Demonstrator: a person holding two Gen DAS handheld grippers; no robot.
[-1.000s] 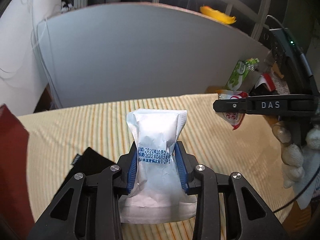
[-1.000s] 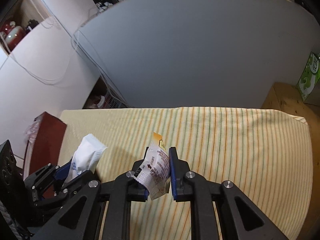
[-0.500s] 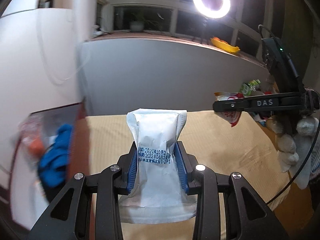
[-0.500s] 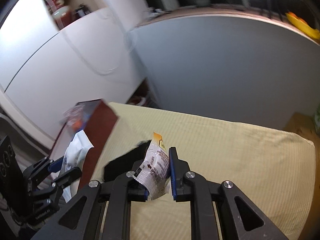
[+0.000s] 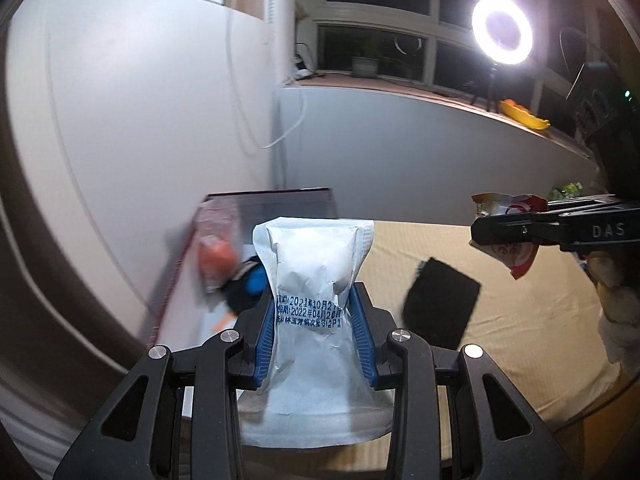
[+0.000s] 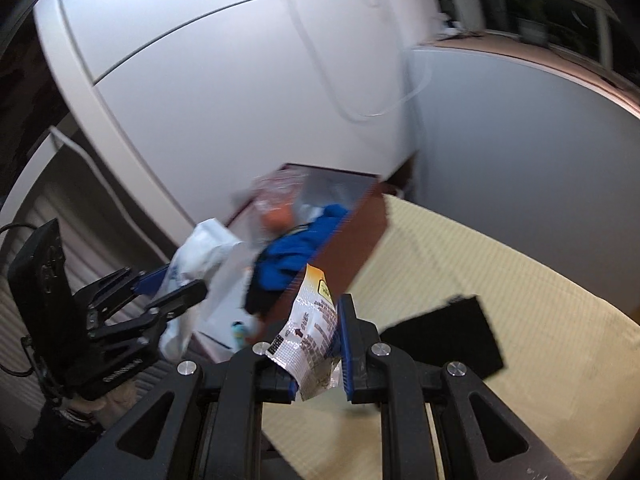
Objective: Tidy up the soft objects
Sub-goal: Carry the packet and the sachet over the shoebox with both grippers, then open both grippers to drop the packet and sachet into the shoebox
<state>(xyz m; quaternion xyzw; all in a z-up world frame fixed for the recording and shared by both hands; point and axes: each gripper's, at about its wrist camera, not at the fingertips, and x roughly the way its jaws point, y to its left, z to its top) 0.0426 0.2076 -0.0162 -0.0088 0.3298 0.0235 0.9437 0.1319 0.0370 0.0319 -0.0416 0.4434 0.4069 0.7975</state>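
Observation:
My left gripper (image 5: 314,312) is shut on a white soft packet (image 5: 314,280) with a blue date stamp, held above the near end of a dark red box (image 5: 272,198). The box holds a blue cloth (image 6: 298,240) and an orange-filled clear bag (image 5: 214,254). My right gripper (image 6: 320,344) is shut on a small red-and-white snack packet (image 6: 310,332), held above the striped cloth beside the box's right wall (image 6: 352,240). The left gripper with its packet also shows in the right wrist view (image 6: 176,292).
A flat black object (image 6: 444,332) lies on the yellow striped cloth (image 6: 540,320) right of the box. A grey panel (image 5: 420,152) stands behind, a white wall to the left. A ring light (image 5: 502,34) glares at the window.
Both grippers have swung left from over the striped cloth toward the dark red box, each still holding its packet. The box's inside and the black object have come into view.

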